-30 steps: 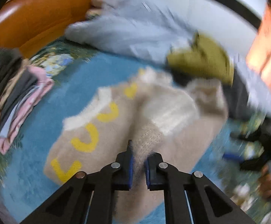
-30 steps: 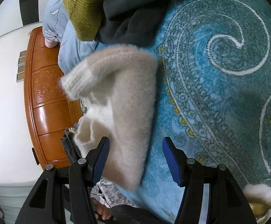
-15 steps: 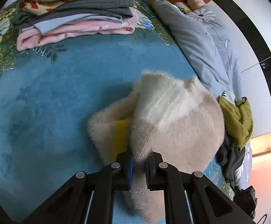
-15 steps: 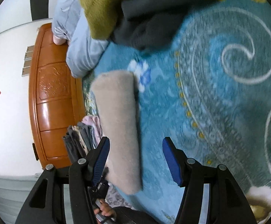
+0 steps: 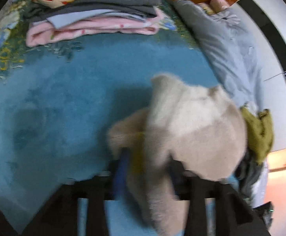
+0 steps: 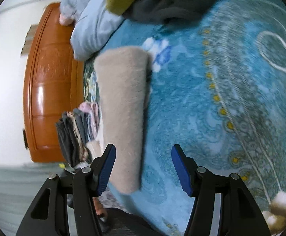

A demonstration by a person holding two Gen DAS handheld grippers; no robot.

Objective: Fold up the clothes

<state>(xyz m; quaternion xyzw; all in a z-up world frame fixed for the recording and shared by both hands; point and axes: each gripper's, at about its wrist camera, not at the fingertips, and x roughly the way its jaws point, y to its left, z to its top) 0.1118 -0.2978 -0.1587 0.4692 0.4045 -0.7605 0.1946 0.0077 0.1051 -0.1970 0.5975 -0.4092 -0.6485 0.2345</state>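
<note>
Left gripper first: it's badly blurred at the bottom centre of its frame, the blue pads look spread with fluffy cloth between them, but whether they grip it I cannot tell. The right gripper is crisp, wide open, gripping nothing, with the folded end of the beige sweater lying between its pads.

That sweater sits bunched, lower right of centre in the left view, on the blue carpet. It's thick, fuzzy knit, paler on top, with a flash of yellow near the pads.

My read: it's folded and bound for the stack of folded clothes at the upper left. To do it well, support the bundle from both ends and keep it level, or that soft bulk could spring open. The stack is flat, thin layers, pink at the bottom. An olive knit slumps at right.
</note>
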